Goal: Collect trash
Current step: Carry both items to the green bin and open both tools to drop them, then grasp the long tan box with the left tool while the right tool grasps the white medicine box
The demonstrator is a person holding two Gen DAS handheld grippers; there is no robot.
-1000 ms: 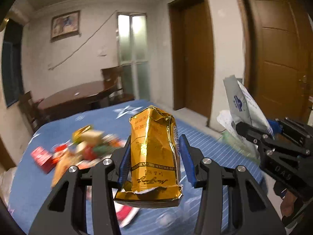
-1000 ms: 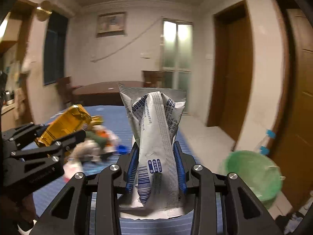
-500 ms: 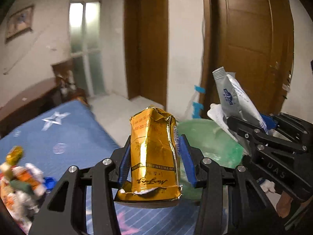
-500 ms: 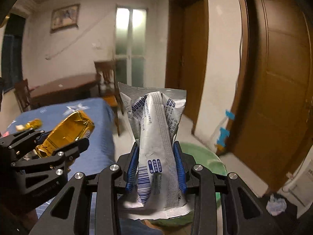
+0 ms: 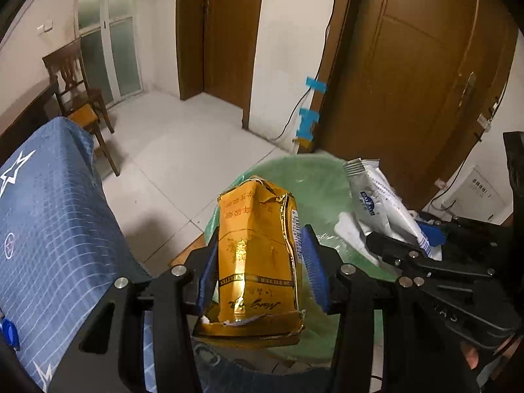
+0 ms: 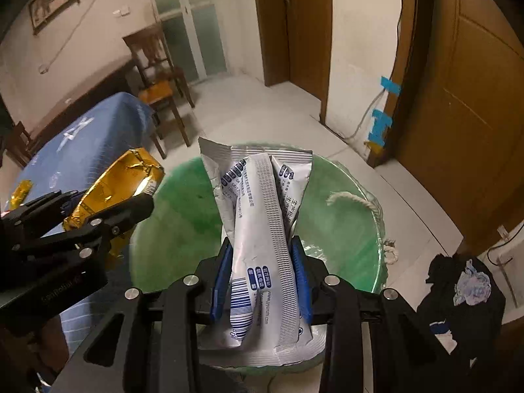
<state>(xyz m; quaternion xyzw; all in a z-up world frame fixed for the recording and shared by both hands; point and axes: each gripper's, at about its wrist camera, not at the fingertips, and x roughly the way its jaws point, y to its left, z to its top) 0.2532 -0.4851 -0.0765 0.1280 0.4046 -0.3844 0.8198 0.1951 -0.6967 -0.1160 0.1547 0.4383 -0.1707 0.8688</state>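
A blue cloth (image 5: 55, 229) with thin white grid lines and white stars drapes the surface to the left of the bin; its fabric looks soft and falls over the edge in a rounded fold. The bin (image 6: 344, 216) is round, lined with a translucent green plastic bag that lies smooth and glossy inside, and a frayed white cord (image 6: 347, 199) rests on its right rim. A dark wooden chair (image 5: 78, 98) with a tan seat stands beyond the cloth, well away from the bin, on pale floor tiles. A crumpled dark garment (image 6: 465, 298) lies on the floor just right of the bin.

The left gripper (image 5: 262, 262) clamps its blue-padded jaws on a gold packet (image 5: 258, 262), a creased, shiny foil box shape with a torn lower edge, upright over the bin's left rim. The right gripper (image 6: 260, 271) holds its jaws closed on a silver wrapper (image 6: 262, 226), a matte, pleated pouch with a ribbed seam, blue print and a barcode, standing upright over the middle of the bin's opening. The two grippers sit side by side above the bin.
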